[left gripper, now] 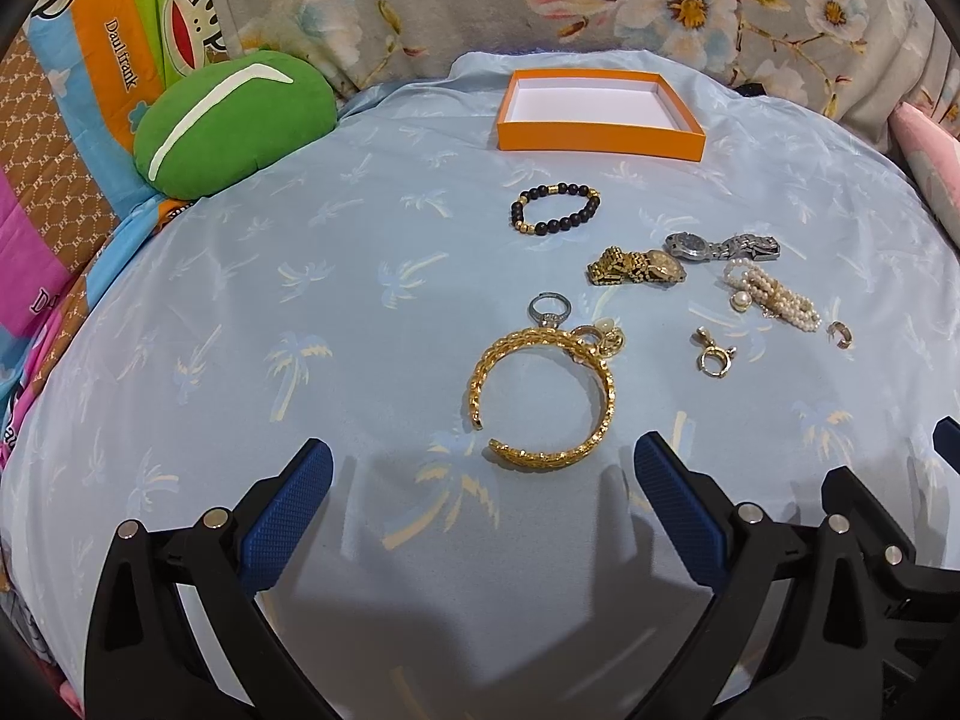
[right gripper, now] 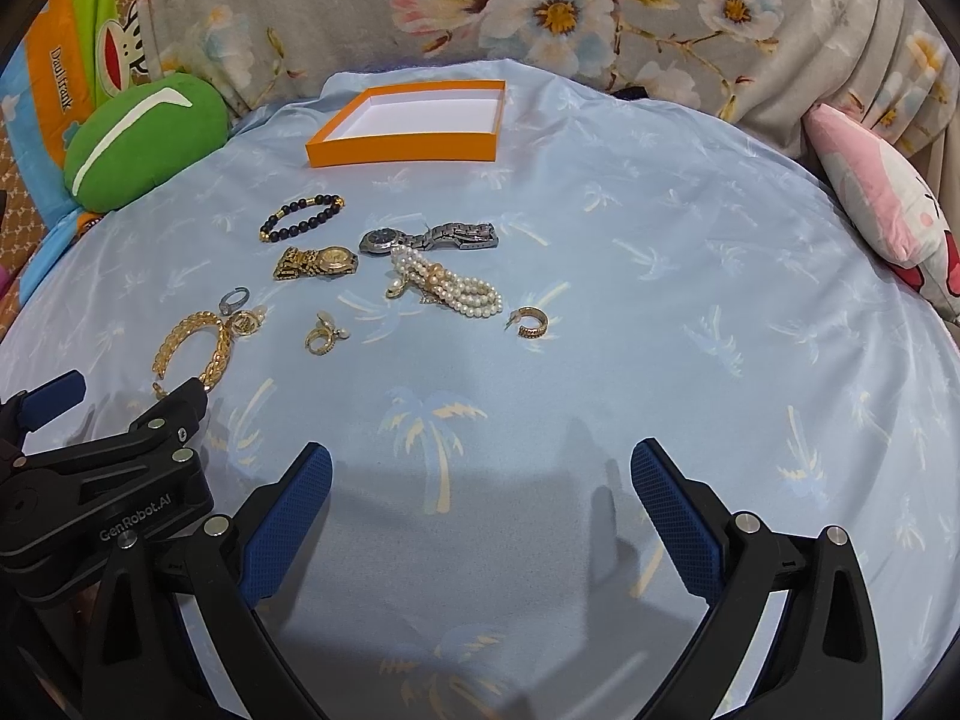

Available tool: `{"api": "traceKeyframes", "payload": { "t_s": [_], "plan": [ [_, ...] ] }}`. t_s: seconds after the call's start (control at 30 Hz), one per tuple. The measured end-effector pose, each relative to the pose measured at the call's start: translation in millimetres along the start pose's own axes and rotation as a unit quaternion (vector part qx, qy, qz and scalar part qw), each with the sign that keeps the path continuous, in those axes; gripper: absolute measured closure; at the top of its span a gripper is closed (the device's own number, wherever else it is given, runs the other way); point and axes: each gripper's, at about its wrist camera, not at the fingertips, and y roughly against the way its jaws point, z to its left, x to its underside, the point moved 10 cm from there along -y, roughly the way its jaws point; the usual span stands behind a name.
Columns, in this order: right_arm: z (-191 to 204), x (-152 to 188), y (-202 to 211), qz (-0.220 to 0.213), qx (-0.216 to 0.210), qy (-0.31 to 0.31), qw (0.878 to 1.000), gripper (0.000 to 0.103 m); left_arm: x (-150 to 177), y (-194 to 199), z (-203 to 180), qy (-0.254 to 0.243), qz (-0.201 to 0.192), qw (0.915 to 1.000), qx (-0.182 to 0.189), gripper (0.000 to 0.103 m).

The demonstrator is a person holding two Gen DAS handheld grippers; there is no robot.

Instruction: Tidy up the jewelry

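Just ahead of the wide-spread, unloaded left jaws [left gripper: 480, 480]: gold bangle [left gripper: 543, 394]. Right jaws [right gripper: 480, 480] likewise agape over bare sheet [right gripper: 660, 330]. Far beyond, orange box [right gripper: 408, 147]. "GenRobot.AI" on left gripper.

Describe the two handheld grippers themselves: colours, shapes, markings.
Both match. The left gripper and right gripper have black plastic frames with triangular cutouts, silver round pivot pins, and two long fingers faced with blue diamond-textured pads. Seen from the right wrist camera, the left gripper's black body bears white "GenRobot.AI" lettering. No cables, sleeves or hands are visible.
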Motion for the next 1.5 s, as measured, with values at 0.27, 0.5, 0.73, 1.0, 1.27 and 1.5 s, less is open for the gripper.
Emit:
{"api": "traceKeyframes", "payload": {
  "t_s": [0.27, 0.5, 0.73, 1.0, 1.27, 1.5],
  "plan": [
    [1.0, 0.9, -1.4, 0.001, -0.001, -0.001, 1.000, 0.005, 0.9, -0.2, 0.5, -0.001, 0.000, 1.0000, 0.000, 0.005],
    [0.0, 1.5, -2.9, 0.003, -0.002, -0.002, 1.000, 0.005, 0.7, -0.2, 0.3, -0.002, 0.001, 1.0000, -0.001, 0.005],
    [0.0, 1.9, -3.3, 0.004, -0.003, -0.003, 1.000, 0.005, 2.5, -0.2, 0.8, -0.003, 0.002, 1.0000, -0.001, 0.005],
    [0.4, 3.7, -4.5, 0.006, -0.005, -0.004, 1.000, 0.005, 2.7, -1.8, -0.4, -0.004, 0.002, 1.0000, -0.002, 0.005],
    [0.4, 3.4, -4.7, 0.006, -0.005, -0.004, 1.000, 0.005, 2.3, -1.7, -0.5, -0.004, 0.002, 1.0000, -0.002, 0.005],
    [0.4, 3.3, -4.8, 0.007, -0.005, -0.004, 1.000, 0.005, 2.3, -2.0, -0.8, -0.005, 0.003, 1.0000, -0.003, 0.005]
  ]
}}
